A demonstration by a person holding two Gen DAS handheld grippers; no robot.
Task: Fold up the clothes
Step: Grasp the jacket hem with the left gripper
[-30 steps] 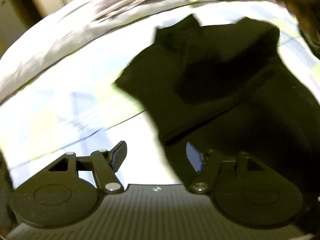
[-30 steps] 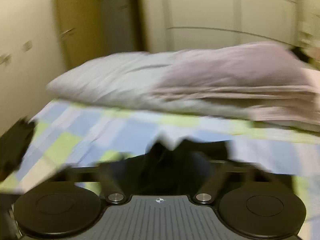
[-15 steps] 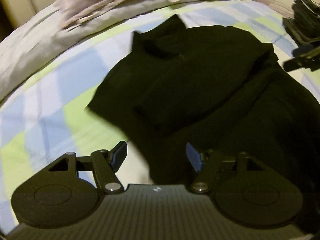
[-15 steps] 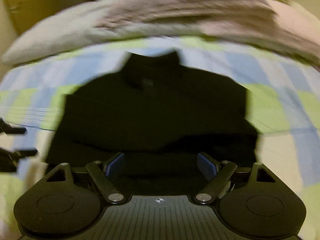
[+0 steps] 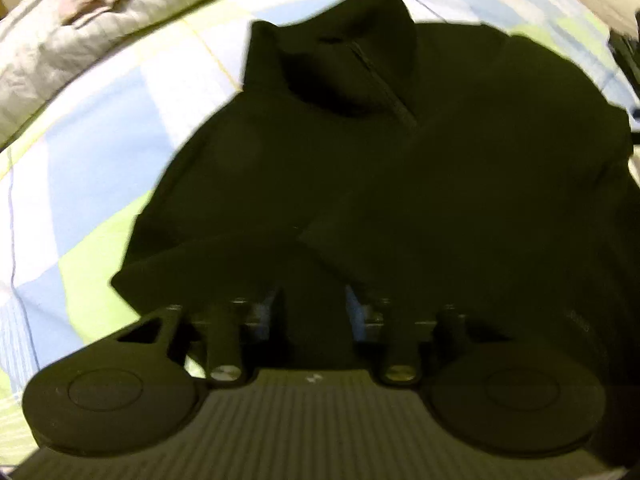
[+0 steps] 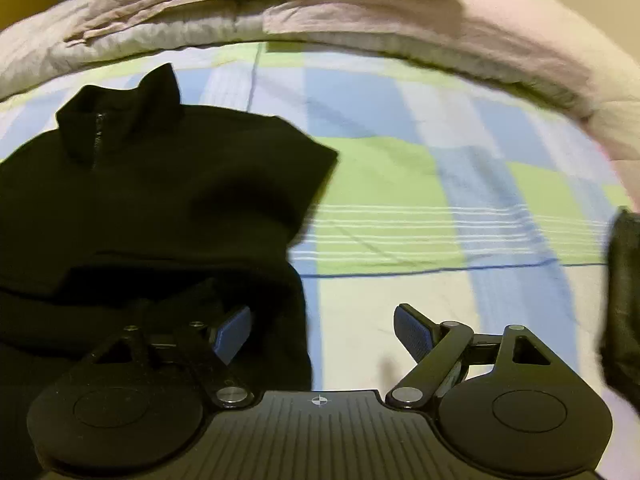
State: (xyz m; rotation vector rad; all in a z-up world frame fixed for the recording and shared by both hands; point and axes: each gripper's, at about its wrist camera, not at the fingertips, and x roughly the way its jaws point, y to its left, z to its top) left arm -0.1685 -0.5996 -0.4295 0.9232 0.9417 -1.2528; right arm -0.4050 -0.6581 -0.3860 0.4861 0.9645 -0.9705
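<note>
Black fabric fills most of the left wrist view: a dark zip-neck pullover (image 5: 400,168) lies spread on a checked bedsheet (image 5: 88,152) of pale blue, lime green and white squares. No brand mark, label or legible writing can be made out on the garment or on either tool; the only marks are a small crosshair symbol on the ribbed housing of each gripper, and a faint pale patch low on the right of the pullover that is too blurred to read. The pullover has a stand-up collar (image 5: 340,28) at its far end with a short zipper (image 5: 384,80) running down from it, and its sleeves appear folded inward across the body, leaving overlapping dark layers whose edges are hard to separate. The left gripper (image 5: 312,312) sits low over the near hem of the garment; its fingers are smeared by motion and dark against dark cloth, so I cannot tell whether they are apart or pinching fabric. In the right wrist view the pullover (image 6: 152,208) occupies the left side, and the right gripper (image 6: 322,332) stands with its blue-padded fingers (image 6: 412,332) wide apart, the left one over the garment's edge, the right one over bare sheet. A rumpled pale quilt (image 6: 360,12) is heaped along the far side of the bed.
</note>
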